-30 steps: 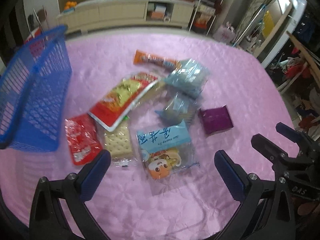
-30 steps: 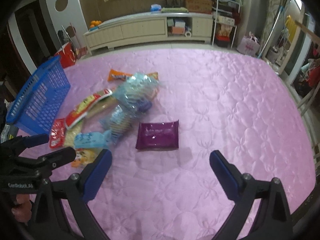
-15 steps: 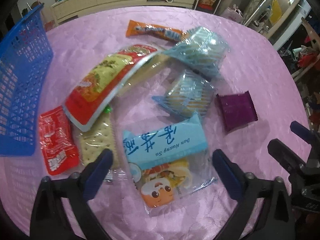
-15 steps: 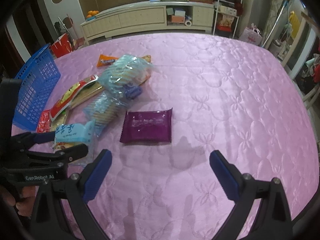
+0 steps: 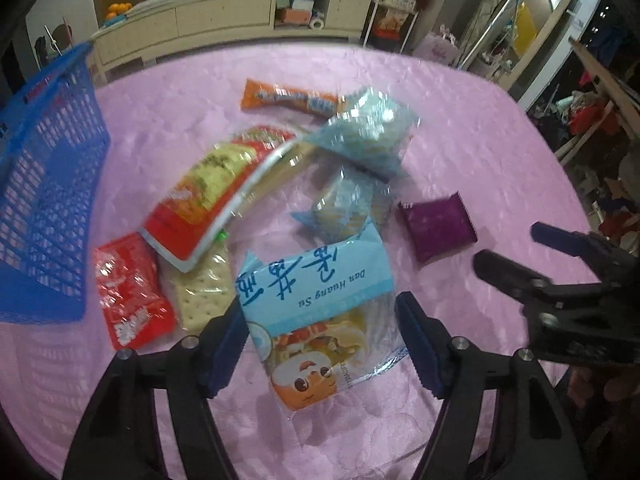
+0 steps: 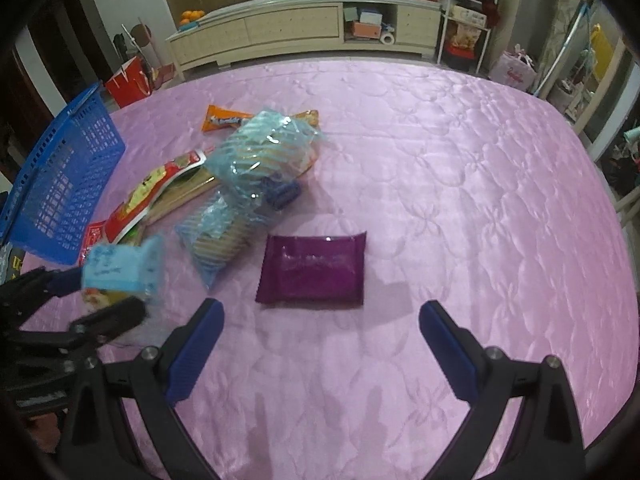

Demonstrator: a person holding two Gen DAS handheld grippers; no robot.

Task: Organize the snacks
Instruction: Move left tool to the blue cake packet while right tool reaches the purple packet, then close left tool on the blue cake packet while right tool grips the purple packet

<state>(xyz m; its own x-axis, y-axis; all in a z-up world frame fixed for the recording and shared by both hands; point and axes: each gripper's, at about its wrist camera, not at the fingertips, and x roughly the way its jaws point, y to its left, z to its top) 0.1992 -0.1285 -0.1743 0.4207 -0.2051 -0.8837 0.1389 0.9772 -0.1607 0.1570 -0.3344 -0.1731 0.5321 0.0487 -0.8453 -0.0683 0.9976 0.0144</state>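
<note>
My left gripper (image 5: 322, 340) is shut on a light blue snack bag with a cartoon face (image 5: 320, 312), gripping its sides; the bag also shows in the right wrist view (image 6: 120, 268), lifted off the cloth. My right gripper (image 6: 320, 344) is open and empty, just in front of a purple packet (image 6: 314, 272). Several snacks lie in a pile: a red and yellow bag (image 5: 208, 196), a red packet (image 5: 128, 292), crackers (image 5: 200, 292), two pale blue bags (image 5: 364, 132), an orange bar (image 5: 288, 98). A blue basket (image 5: 44, 200) stands at the left.
The table is covered with a pink quilted cloth (image 6: 460, 200). A long cream cabinet (image 6: 304, 32) and shelves stand beyond the far edge. A red paper bag (image 6: 128, 84) sits on the floor behind the basket.
My left gripper has moved forward onto the light blue cartoon bag, closed its fingers on it and raised it. My right gripper has come closer to the purple packet and stays open.
</note>
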